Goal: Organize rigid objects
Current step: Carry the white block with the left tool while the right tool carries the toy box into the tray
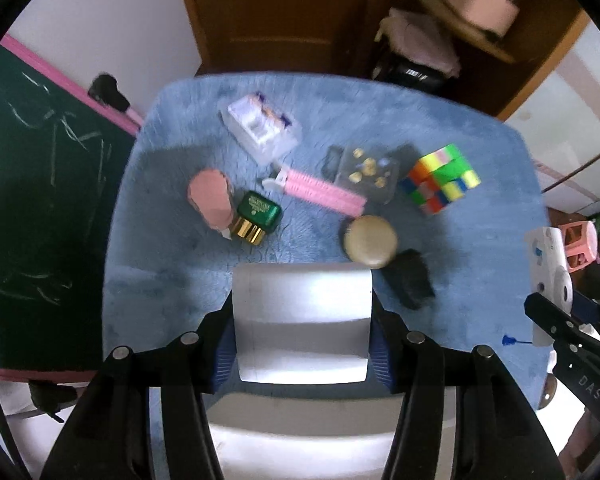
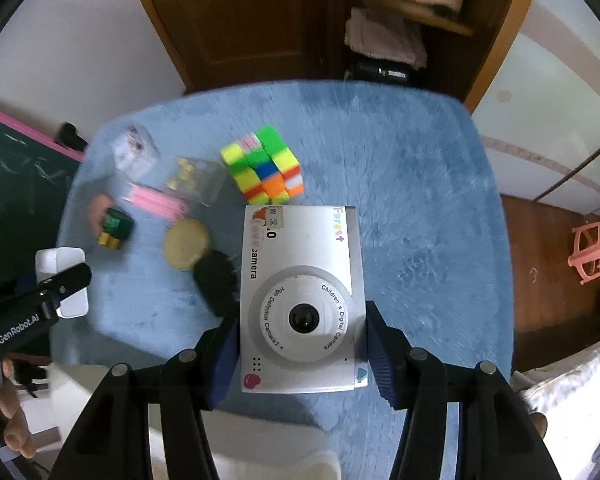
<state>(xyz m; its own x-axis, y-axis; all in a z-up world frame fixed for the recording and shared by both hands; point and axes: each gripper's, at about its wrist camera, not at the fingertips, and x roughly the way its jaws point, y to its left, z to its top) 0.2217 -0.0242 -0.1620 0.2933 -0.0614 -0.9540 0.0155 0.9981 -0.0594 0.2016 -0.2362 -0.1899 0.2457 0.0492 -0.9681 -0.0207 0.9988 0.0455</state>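
Observation:
My left gripper (image 1: 302, 344) is shut on a plain white box (image 1: 302, 320) and holds it above the near edge of the blue mat (image 1: 480, 208). My right gripper (image 2: 300, 356) is shut on a white children's camera (image 2: 300, 300), lens up, over the mat (image 2: 420, 200). On the mat lie a Rubik's cube (image 1: 440, 178), a pink comb (image 1: 320, 192), a green and gold box (image 1: 256, 218), a round beige compact (image 1: 370, 246), a black object (image 1: 408, 278), a clear case with gold bits (image 1: 366, 174) and a clear plastic box (image 1: 260, 128).
A pink round item (image 1: 210, 196) lies beside the green box. A chalkboard (image 1: 40, 200) stands at the left. A wooden door (image 1: 280, 12) and shelves (image 1: 460, 8) are behind the table. A pink stool (image 2: 592, 250) stands on the floor at the right.

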